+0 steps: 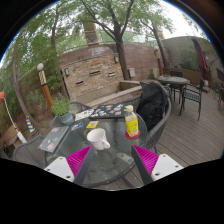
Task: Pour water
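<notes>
Outdoors on a wooden deck (pixel 185 125), I see trees (pixel 120 20) overhead at twelve o'clock and a large stone or brick fireplace (pixel 92 68) behind the near table. Reddish fence or wall panels run at one to two o'clock.

I count two tables. My round glass table (pixel 100 150) sits directly ahead of the fingers, its top see-through and cluttered. A second, smaller round table (pixel 172 80) stands well apart at two o'clock, with at least two dark chairs (pixel 192 95) around it. One more dark chair (pixel 152 105) stands against the near table at three o'clock of it.

On the glass top I count one plastic bottle (pixel 131 122) with yellowish contents, upright at two o'clock from the fingers; its label is too small to read. One white cup-like object (pixel 98 139) lies tilted just ahead, between the pads. A dark flat item (pixel 54 138) lies at ten o'clock, and small colourful bits sit at the far rim; I cannot identify them.

My gripper (pixel 103 160) is spread wide, holding nothing, its two pink pads (pixel 145 158) apart with table showing between them.
</notes>
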`<state>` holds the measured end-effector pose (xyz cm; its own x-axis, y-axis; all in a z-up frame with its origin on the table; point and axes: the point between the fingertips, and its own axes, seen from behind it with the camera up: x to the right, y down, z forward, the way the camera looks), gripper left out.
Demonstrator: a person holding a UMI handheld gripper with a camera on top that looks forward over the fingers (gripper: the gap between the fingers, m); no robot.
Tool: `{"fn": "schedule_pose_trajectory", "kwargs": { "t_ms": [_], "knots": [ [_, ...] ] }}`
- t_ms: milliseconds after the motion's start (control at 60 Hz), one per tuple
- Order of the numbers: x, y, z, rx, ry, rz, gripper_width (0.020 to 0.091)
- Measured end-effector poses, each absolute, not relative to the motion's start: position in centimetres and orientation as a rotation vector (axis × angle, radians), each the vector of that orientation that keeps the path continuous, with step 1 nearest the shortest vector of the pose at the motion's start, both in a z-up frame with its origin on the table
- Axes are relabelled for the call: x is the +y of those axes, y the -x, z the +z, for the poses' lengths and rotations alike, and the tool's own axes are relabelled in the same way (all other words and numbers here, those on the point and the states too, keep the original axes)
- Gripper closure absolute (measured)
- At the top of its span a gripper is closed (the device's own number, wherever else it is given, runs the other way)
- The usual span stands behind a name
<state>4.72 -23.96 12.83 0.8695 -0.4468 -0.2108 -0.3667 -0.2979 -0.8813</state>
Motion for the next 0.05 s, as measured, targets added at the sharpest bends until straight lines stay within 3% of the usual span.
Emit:
{"fn": "schedule_pose_trajectory", "kwargs": {
  "t_ms": [50],
  "knots": [
    [-25.6, -1.4, 13.7, 0.61, 1.926, -0.066, 0.0266]
  ]
}}
